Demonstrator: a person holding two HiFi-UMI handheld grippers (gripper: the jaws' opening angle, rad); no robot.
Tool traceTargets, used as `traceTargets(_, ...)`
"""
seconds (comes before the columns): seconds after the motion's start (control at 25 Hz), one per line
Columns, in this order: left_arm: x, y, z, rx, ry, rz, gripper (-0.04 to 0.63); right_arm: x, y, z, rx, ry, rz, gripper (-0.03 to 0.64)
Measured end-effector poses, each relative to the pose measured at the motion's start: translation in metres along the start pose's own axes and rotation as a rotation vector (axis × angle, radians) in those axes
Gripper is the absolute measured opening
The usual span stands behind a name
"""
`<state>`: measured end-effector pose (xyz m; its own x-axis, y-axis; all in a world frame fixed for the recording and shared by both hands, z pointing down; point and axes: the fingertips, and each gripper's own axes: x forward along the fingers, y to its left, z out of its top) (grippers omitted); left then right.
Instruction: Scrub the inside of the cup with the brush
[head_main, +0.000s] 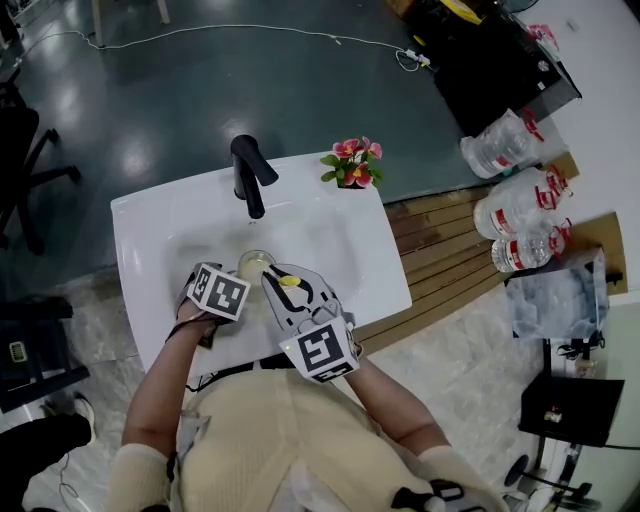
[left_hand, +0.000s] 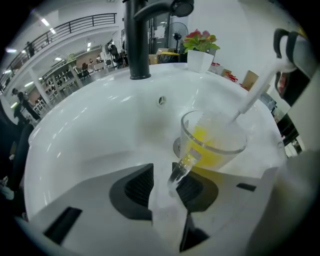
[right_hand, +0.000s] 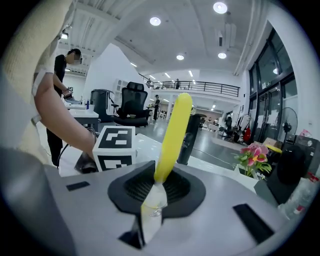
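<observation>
A clear glass cup hangs tilted over the white sink, its mouth turned up and to the right. My left gripper is shut on the cup's glass handle. The brush's yellow head is inside the cup, and its white stem runs up to my right gripper. In the right gripper view my right gripper is shut on the brush, whose yellow end sticks up past the pads. From the head view, both grippers meet at the cup.
A black faucet stands at the back of the sink, with a small pot of pink flowers at its right corner. The drain lies under the cup. Water bottles sit on the floor at the right.
</observation>
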<state>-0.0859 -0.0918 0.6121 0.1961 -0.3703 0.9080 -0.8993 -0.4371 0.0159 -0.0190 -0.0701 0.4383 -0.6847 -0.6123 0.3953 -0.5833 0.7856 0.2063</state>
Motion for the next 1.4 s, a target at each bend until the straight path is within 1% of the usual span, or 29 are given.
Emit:
traceTargets(0.12,0.0,-0.001,0.001,0.002,0.012,0.004,0.112,-0.002,-0.003,-0.003,0.03,0.007,-0.018,0.055)
traceTargets(0.28,-0.002,-0.002,0.004,0.065,-0.017,0.025,0.112,-0.009,-0.007,0.0,0.124,-0.024,-0.003,0.052)
traceTargets(0.36,-0.002,-0.003,0.005,0.097,-0.032,0.038,0.112,-0.014,-0.008,0.004,0.134,-0.041,-0.002,0.051)
traceTargets(0.44,-0.002,-0.003,0.006,0.112,-0.041,0.046,0.112,-0.018,-0.01,0.01,0.139,-0.059,-0.005,0.051)
traceTargets(0.72,-0.001,-0.001,0.006,0.11,-0.072,0.039,0.112,-0.036,-0.017,0.036,0.149,-0.122,-0.018,0.049)
traceTargets(0.88,0.0,0.001,0.007,0.109,-0.077,0.048,0.104,-0.047,-0.027,0.05,0.189,-0.154,-0.03,0.048)
traceTargets(1.12,0.0,-0.001,0.01,0.138,-0.085,0.05,0.07,-0.057,-0.04,0.057,0.263,-0.17,-0.042,0.044)
traceTargets(1.4,0.002,-0.001,0.01,0.159,-0.086,0.041,0.066,-0.061,-0.05,0.058,0.298,-0.186,-0.058,0.044)
